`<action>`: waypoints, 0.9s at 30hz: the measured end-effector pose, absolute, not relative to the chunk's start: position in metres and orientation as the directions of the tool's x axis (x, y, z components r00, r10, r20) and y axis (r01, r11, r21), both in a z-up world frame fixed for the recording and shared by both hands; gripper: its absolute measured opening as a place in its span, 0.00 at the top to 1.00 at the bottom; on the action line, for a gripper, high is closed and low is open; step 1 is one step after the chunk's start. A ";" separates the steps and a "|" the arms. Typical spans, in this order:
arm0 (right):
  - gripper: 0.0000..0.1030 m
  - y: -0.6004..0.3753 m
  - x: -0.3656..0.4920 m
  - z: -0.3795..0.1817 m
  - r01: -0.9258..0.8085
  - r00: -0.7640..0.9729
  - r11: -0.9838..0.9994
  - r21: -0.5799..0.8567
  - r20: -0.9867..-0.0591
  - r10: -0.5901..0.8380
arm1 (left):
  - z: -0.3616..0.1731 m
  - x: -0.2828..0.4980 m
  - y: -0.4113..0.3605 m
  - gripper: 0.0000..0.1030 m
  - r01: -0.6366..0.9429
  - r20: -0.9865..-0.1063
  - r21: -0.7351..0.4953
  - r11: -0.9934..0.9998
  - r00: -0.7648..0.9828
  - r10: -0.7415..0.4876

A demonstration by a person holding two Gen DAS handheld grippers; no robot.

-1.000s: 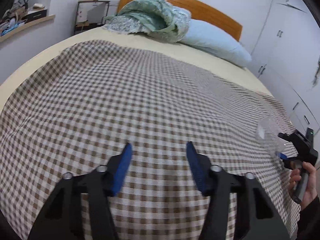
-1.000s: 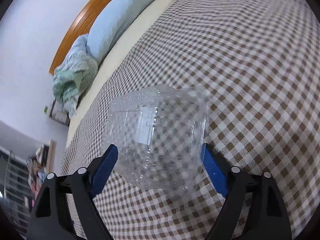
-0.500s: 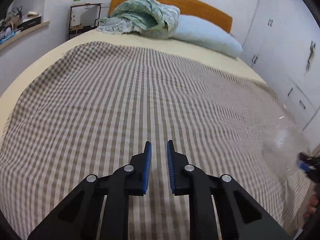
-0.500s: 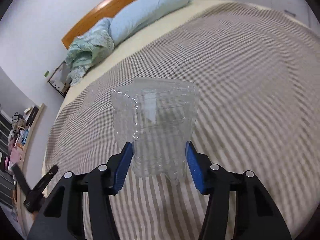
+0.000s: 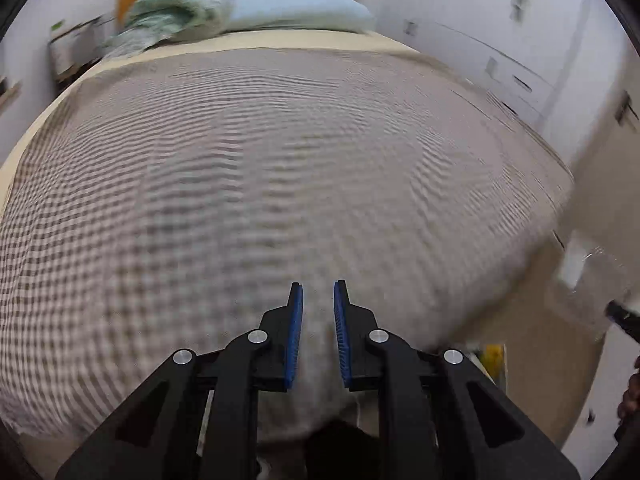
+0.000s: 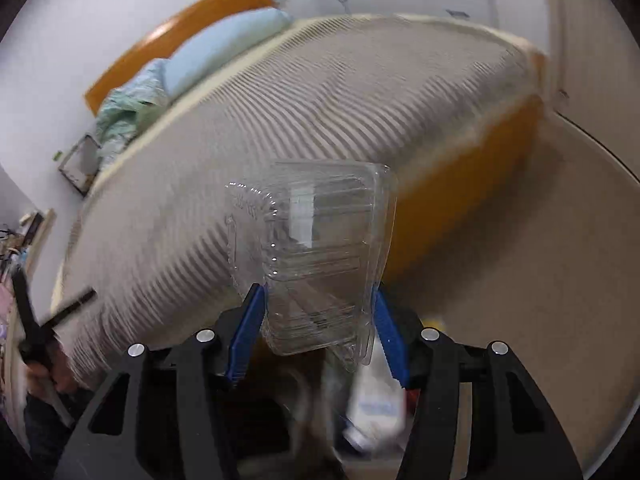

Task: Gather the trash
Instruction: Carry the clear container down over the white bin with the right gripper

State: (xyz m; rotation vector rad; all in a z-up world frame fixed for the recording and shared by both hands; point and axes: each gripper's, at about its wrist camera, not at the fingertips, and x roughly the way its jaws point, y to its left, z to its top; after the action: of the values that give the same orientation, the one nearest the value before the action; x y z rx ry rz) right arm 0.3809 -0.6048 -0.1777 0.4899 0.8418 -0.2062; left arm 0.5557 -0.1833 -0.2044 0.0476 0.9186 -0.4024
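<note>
Change since earlier: both views now reach past the foot of the bed, where before only the checked bedspread filled them; the left jaws have drawn in from wide apart to a narrow slit.
Left wrist view, left hand-held gripper (image 5: 318,292): blue pads nearly together with nothing between them, so closed and empty, hanging over the near edge of the bedspread (image 5: 248,184).
Left wrist view, edges: the bedspread's right border drops to bare beige floor (image 5: 532,344); white cabinets (image 5: 496,56) line the far right wall, leaving a free strip beside the bed.
Left wrist view, far end: blue pillow (image 5: 296,6) and a green crumpled quilt (image 5: 176,12) against the wooden headboard.
Right wrist view, right hand-held gripper (image 6: 318,304): pads pressed on both sides of the clear plastic clamshell container (image 6: 312,252), gripping it.
Right wrist view, container place: held in the air past the bed's foot corner, its upper part in front of the orange bed frame (image 6: 460,184).
Right wrist view, open room: wide floor to the right; blurred items lie below the jaws, and I cannot tell what they are.
</note>
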 end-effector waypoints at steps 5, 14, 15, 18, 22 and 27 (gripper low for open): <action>0.48 -0.604 0.317 -0.244 0.471 0.514 0.871 0.140 -0.846 -0.142 | -0.182 0.510 -0.231 0.87 0.428 -0.763 -0.205 0.880 0.494 -0.418; 0.48 -0.585 0.304 -0.370 0.410 0.294 0.898 -0.158 -0.909 -0.294 | -0.212 0.455 -0.315 0.87 0.474 -0.851 -0.236 0.848 0.321 -0.416; 0.48 -0.583 0.305 -0.375 0.410 0.286 0.896 -0.170 -0.909 -0.303 | -0.219 0.448 -0.325 0.87 0.483 -0.861 -0.233 0.844 0.300 -0.410; 0.48 -0.574 0.305 -0.386 0.405 0.251 0.878 -0.255 -0.892 -0.375 | -0.238 0.436 -0.351 0.87 0.514 -0.886 -0.228 0.827 0.243 -0.395; 0.48 -0.579 0.294 -0.384 0.479 0.247 0.844 -0.241 -0.886 -0.393 | -0.270 0.425 -0.390 0.87 0.588 -0.931 -0.185 0.787 0.151 -0.331; 0.48 -0.576 0.289 -0.383 0.474 0.249 0.843 -0.255 -0.879 -0.406 | -0.320 0.432 -0.435 0.87 0.641 -0.967 -0.209 0.738 -0.022 -0.255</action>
State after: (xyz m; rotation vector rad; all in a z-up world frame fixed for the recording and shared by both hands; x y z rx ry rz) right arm 0.2888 -0.5760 -0.3830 0.0665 1.1747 -0.5998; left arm 0.4321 -0.4349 -0.3205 0.3411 1.4237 -0.7362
